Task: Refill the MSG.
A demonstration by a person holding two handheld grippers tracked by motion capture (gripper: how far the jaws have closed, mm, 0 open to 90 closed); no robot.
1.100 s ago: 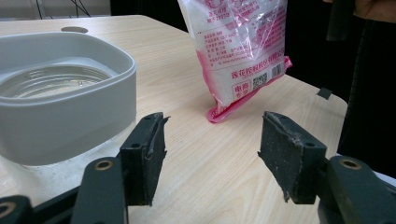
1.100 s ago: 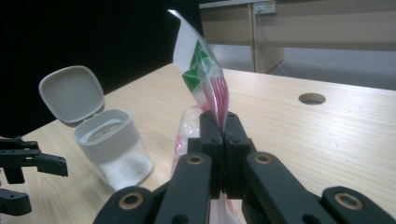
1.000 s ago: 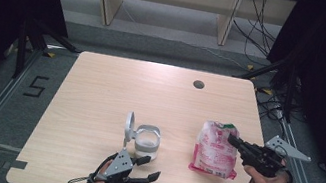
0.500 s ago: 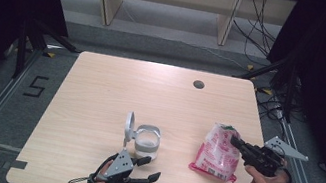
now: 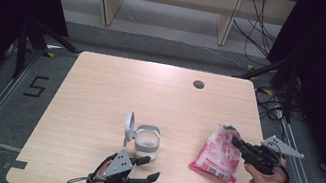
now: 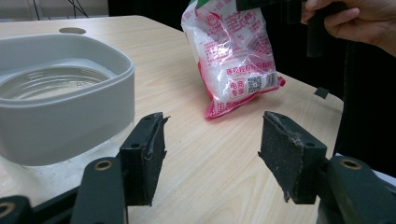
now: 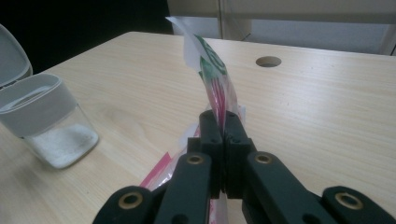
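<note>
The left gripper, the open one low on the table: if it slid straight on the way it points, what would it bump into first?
Probably the pink bag, held up ahead by the right gripper. The left gripper has bare table before that; the clear container sits just beside its line, though depth is uncertain.

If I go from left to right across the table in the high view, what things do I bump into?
Left gripper → clear jar with its white flip lid open → pink and white bag → right gripper, its fingers pinching the bag's top edge.
</note>
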